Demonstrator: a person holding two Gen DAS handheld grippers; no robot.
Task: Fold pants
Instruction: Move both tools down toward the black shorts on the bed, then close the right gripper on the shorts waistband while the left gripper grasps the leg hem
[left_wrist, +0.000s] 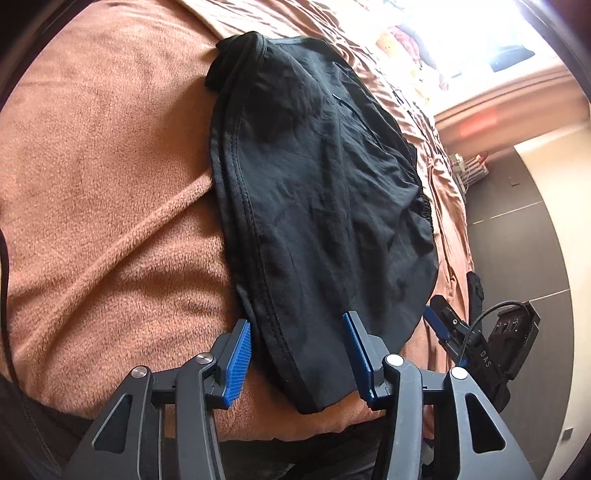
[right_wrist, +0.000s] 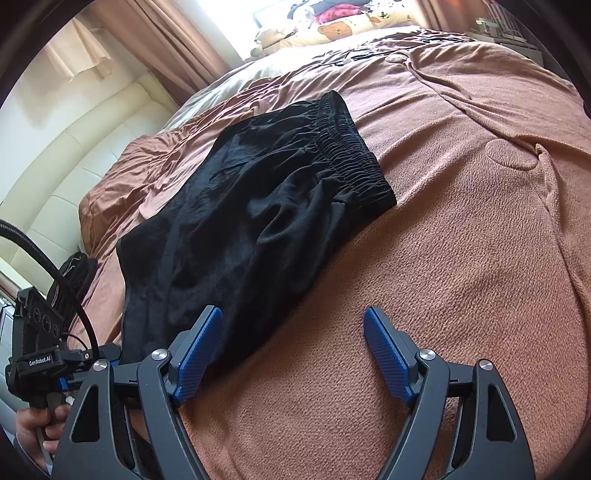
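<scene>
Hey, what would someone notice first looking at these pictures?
Black pants lie crumpled on a brown blanket, elastic waistband at the far end. The left gripper straddles their near hem, jaws open; the right gripper is open at their near edge.

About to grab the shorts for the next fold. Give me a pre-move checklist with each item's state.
1. Shorts lie flat on the blanket: ok.
2. Left claw straddles the hem: ok.
3. Left pads pressing cloth: not ok, gap visible.
4. Right claw open: ok.
5. Cloth between right pads: not ok, only blanket; the edge lies by its left pad.
6. Waistband free of clutter: ok.
</scene>
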